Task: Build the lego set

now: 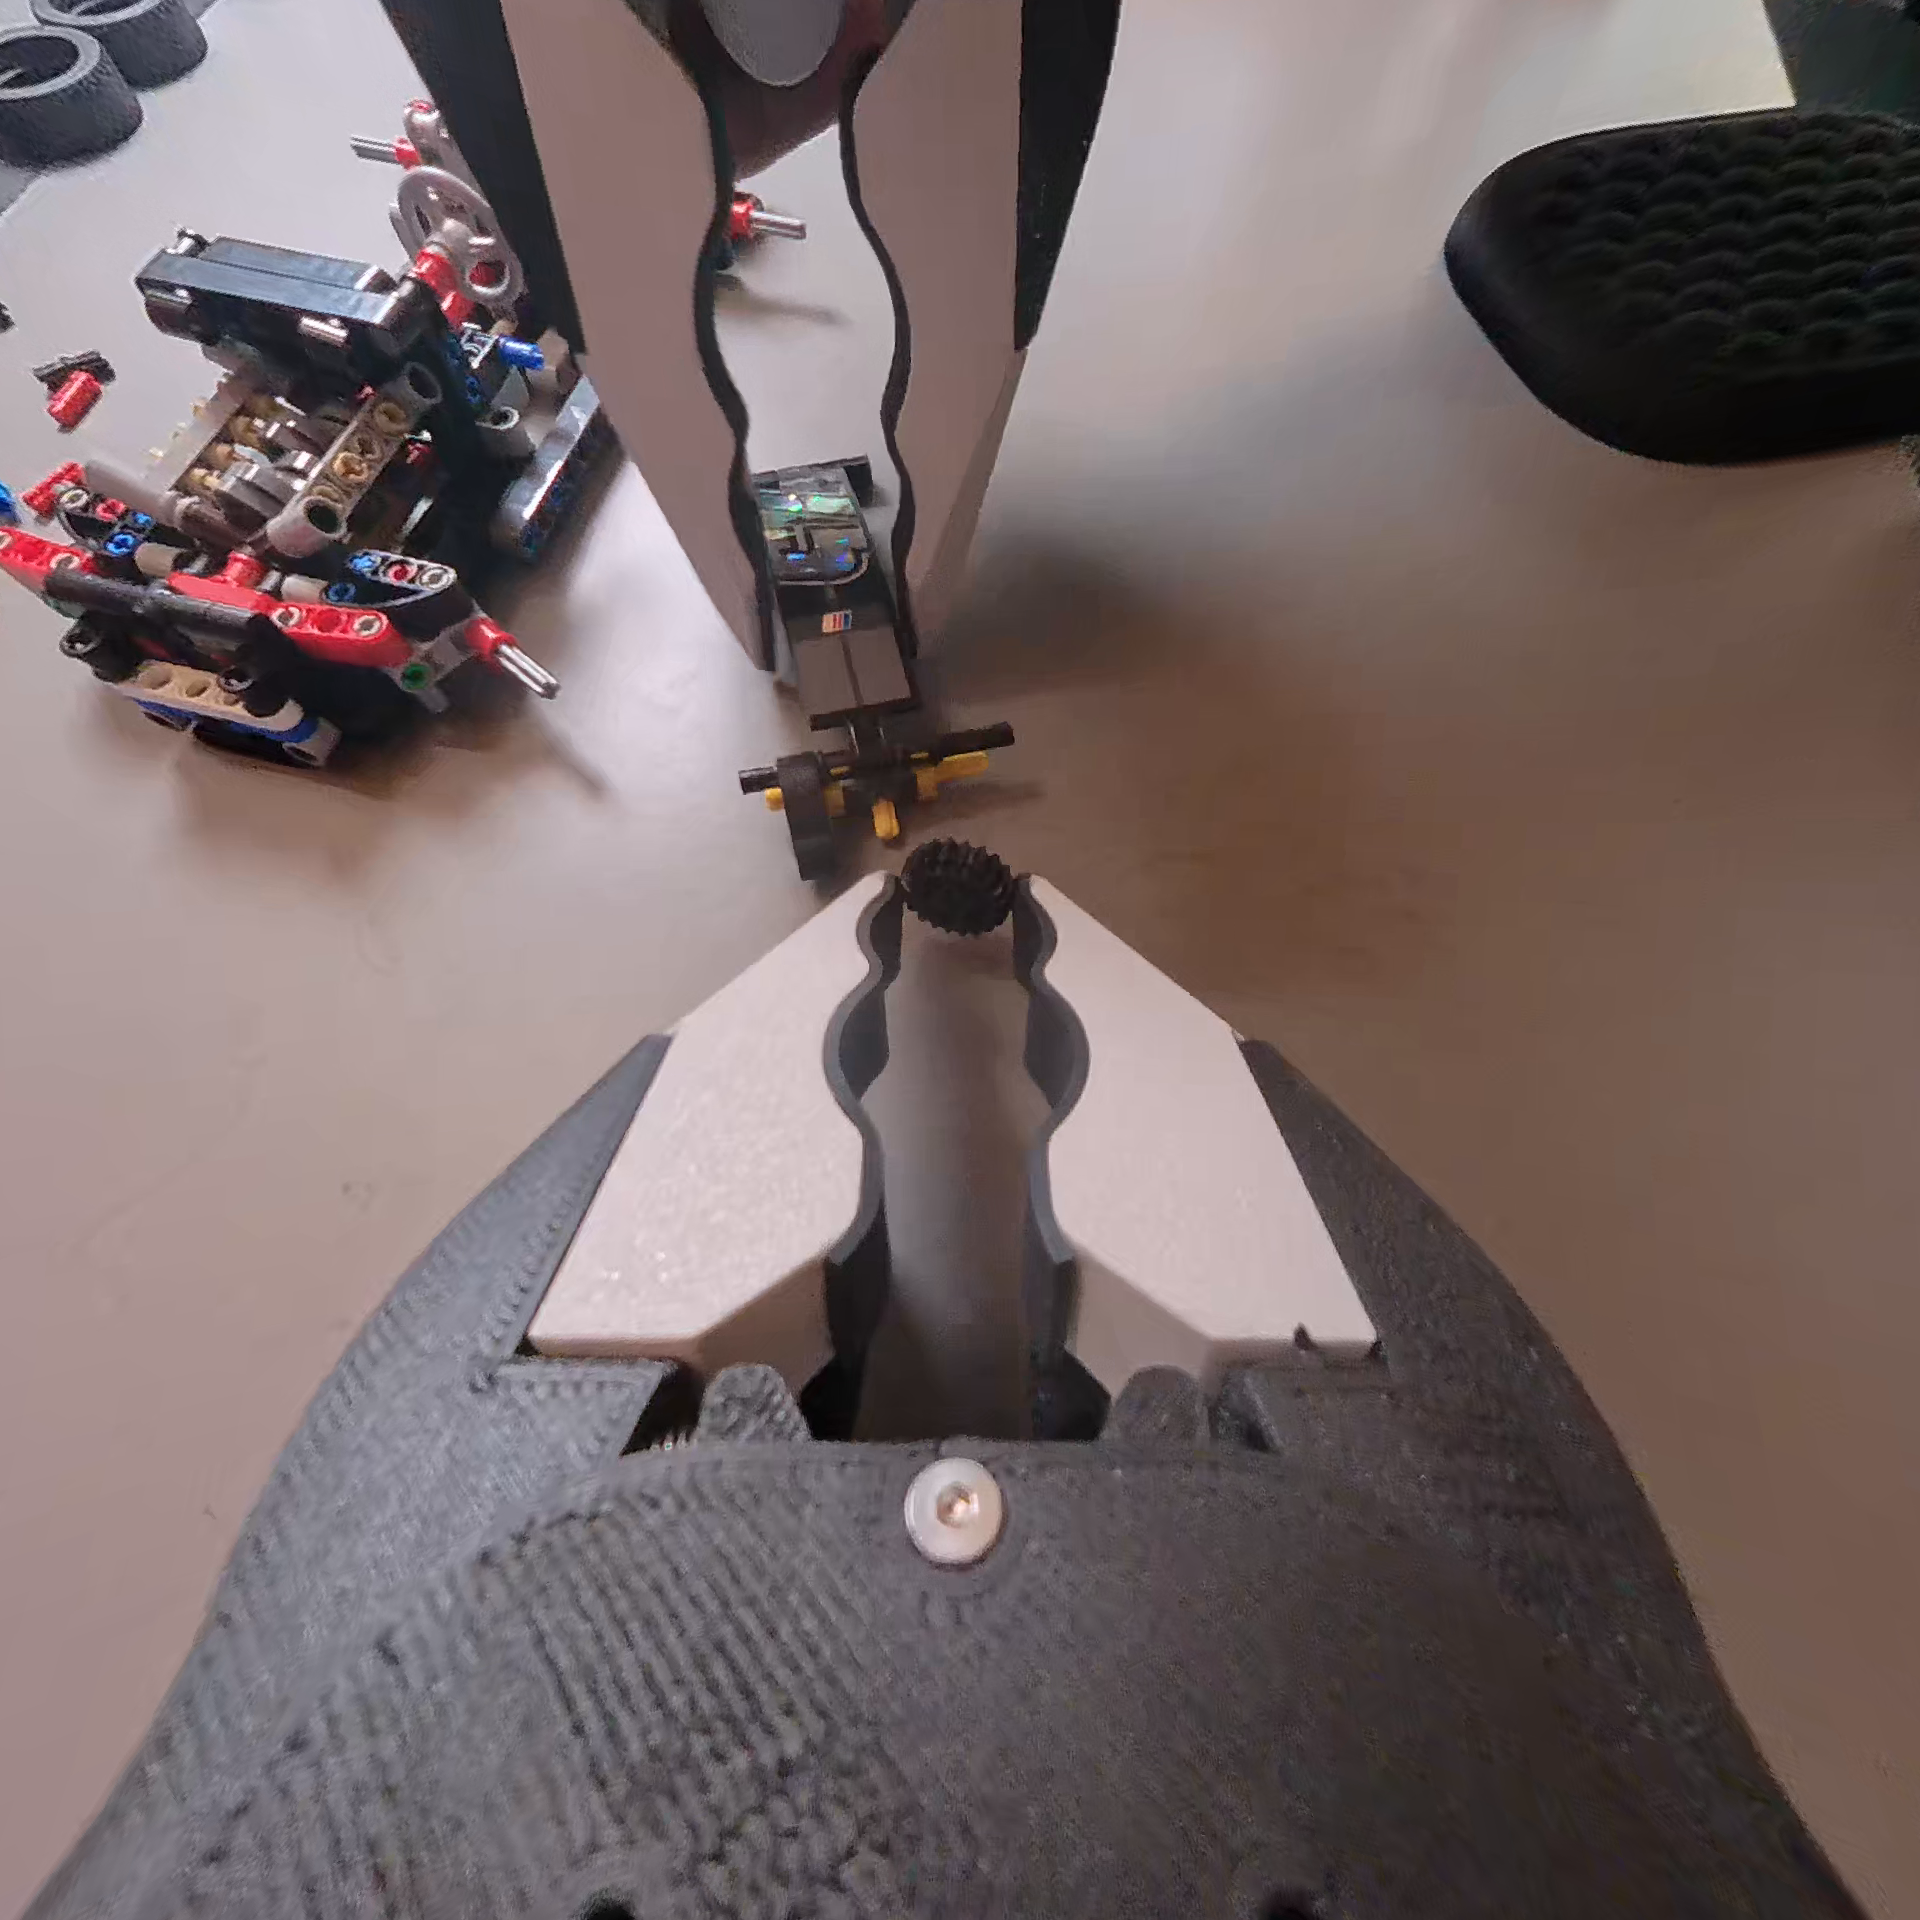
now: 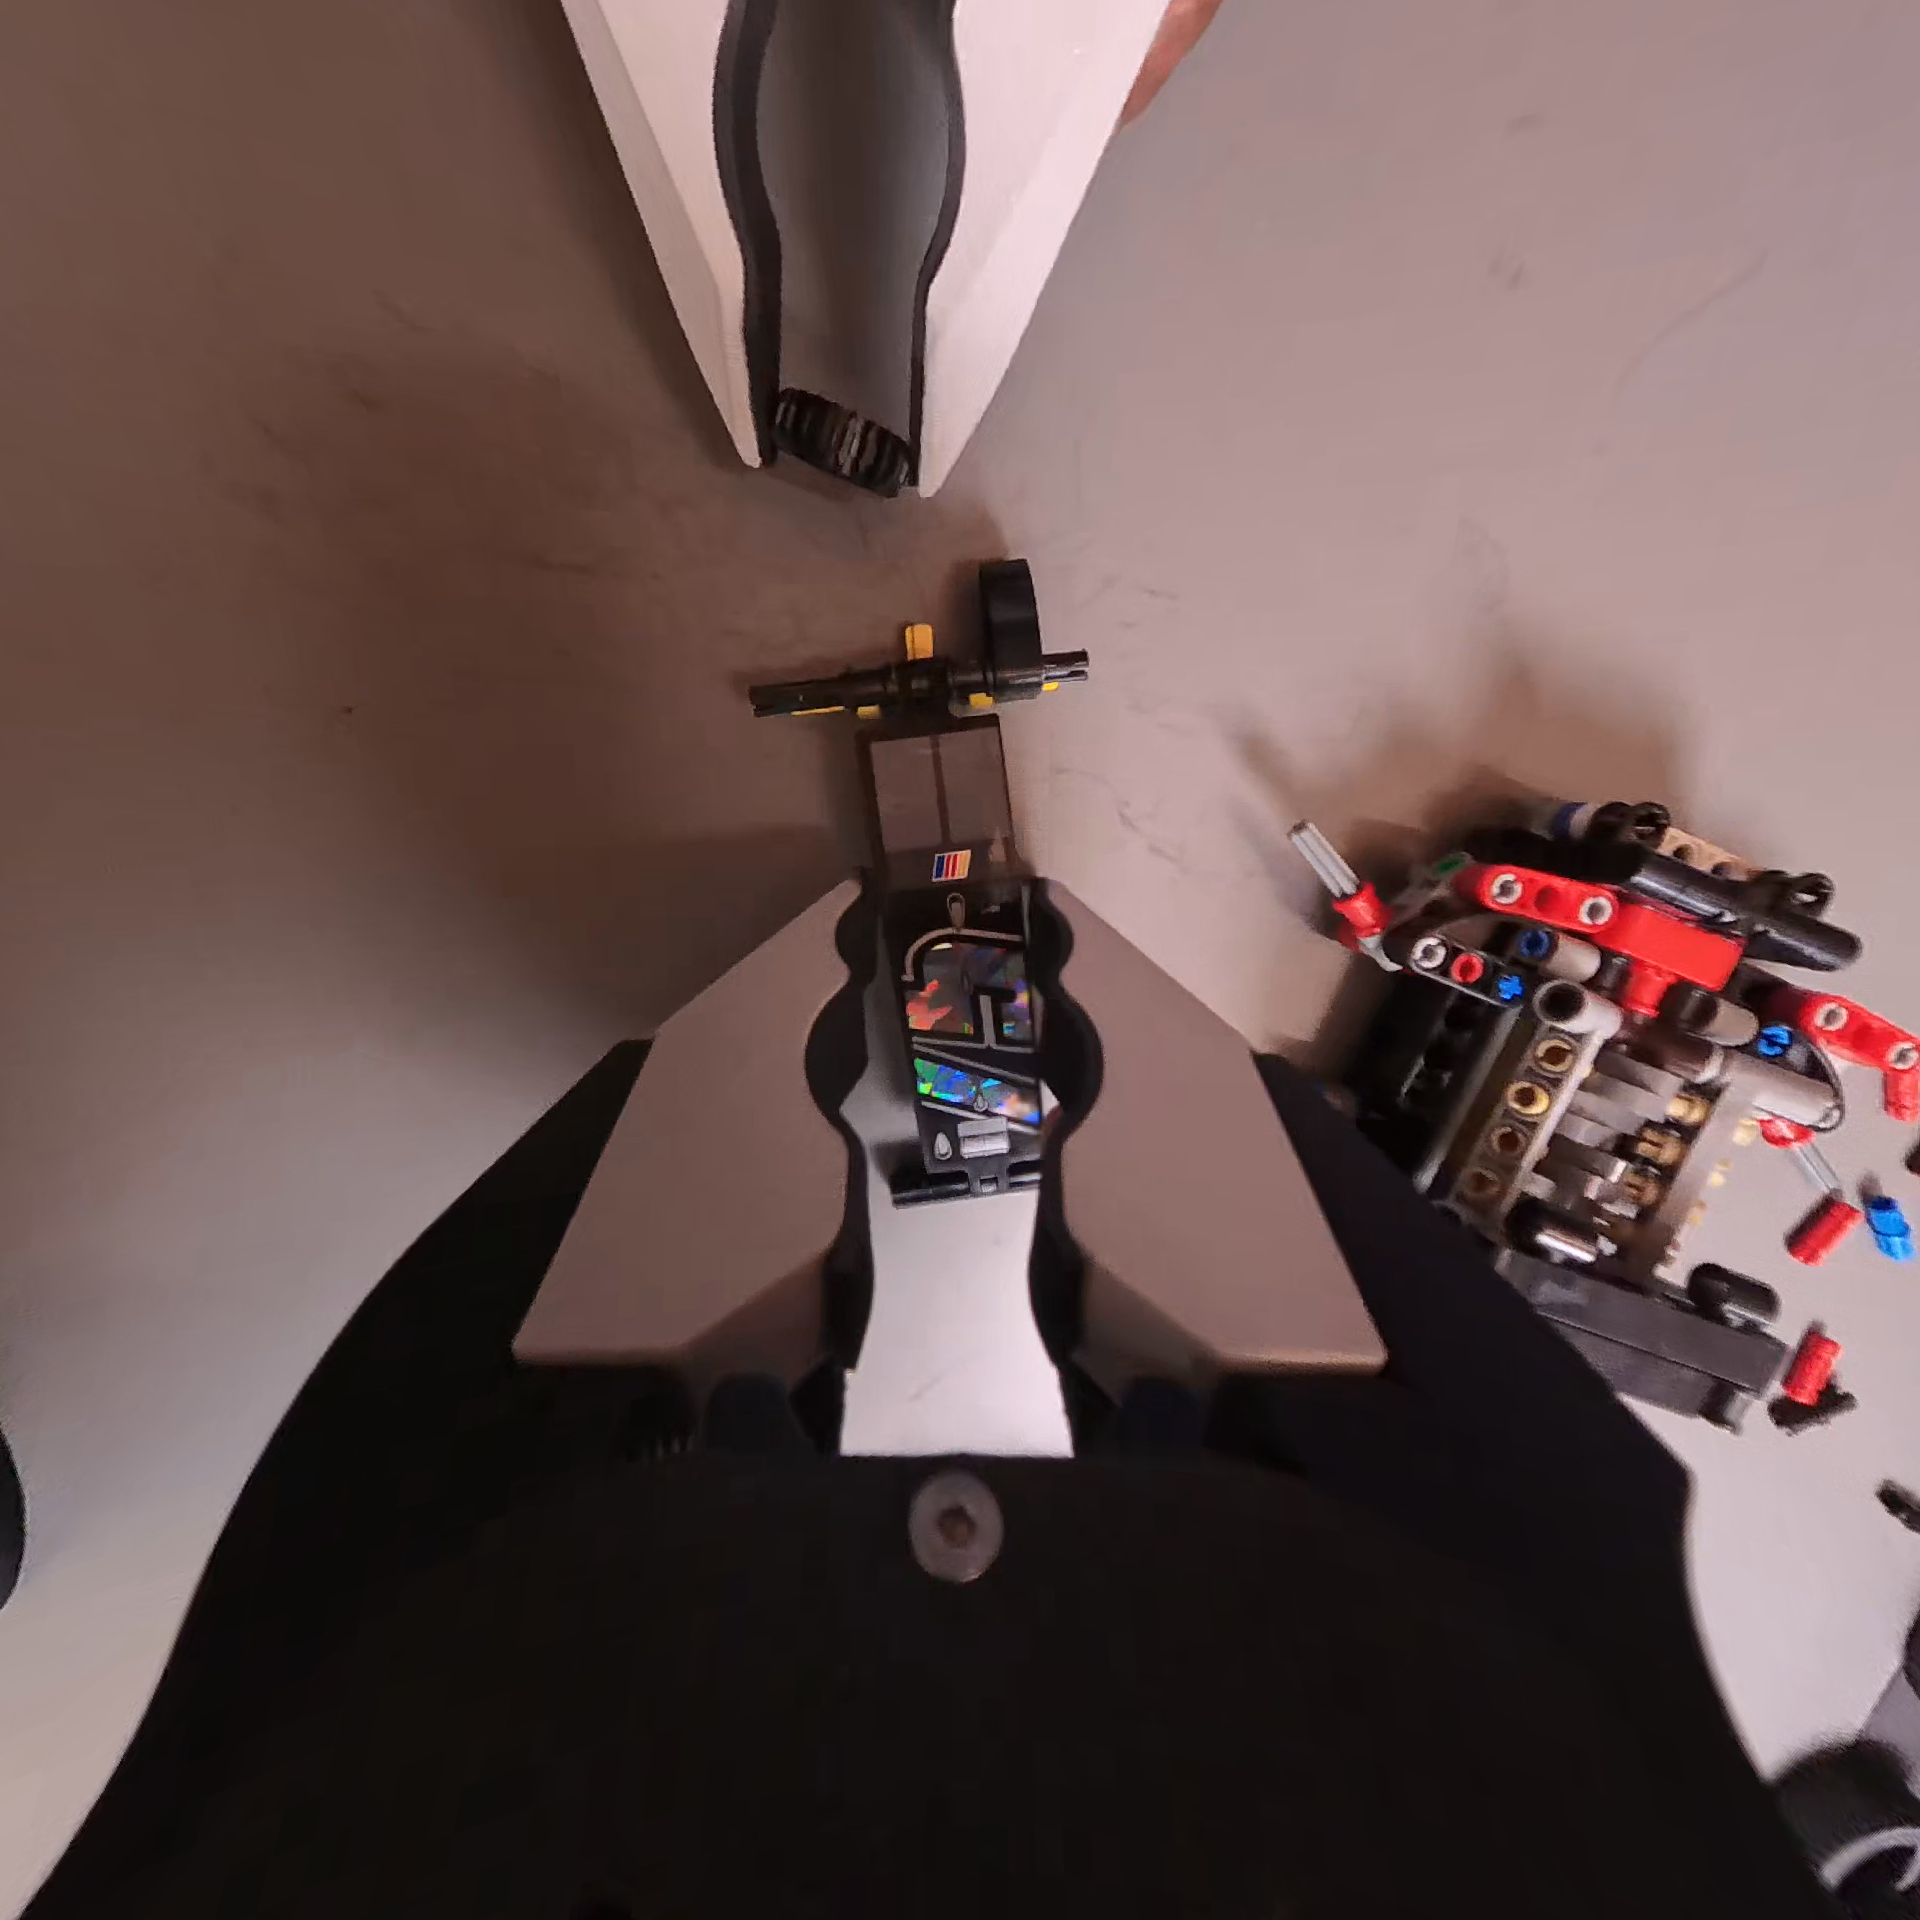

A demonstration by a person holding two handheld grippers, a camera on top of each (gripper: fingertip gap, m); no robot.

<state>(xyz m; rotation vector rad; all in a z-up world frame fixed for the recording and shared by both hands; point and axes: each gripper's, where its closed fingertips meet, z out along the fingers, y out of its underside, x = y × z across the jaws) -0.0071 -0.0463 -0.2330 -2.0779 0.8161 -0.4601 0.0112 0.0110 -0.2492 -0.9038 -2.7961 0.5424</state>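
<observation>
Black gear [image 1: 958, 889] pinched at the left gripper [image 1: 958, 902] fingertips, just near of the black cross axle [image 1: 878, 756]. Axle lying left-to-right across the gear's path, on the panel subassembly [image 2: 961, 1023] clamped in the right gripper [image 2: 951, 935].

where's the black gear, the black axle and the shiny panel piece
black gear [image 1: 958, 889], left wrist view, toothed face
black axle [image 2: 821, 694], right wrist view, bare shaft end
shiny panel piece [image 2: 966, 1023], right wrist view, foil sticker

Plain tabletop [image 1: 1351, 935], loose lego parts [image 1: 73, 390]: hobby or lab bench.
</observation>
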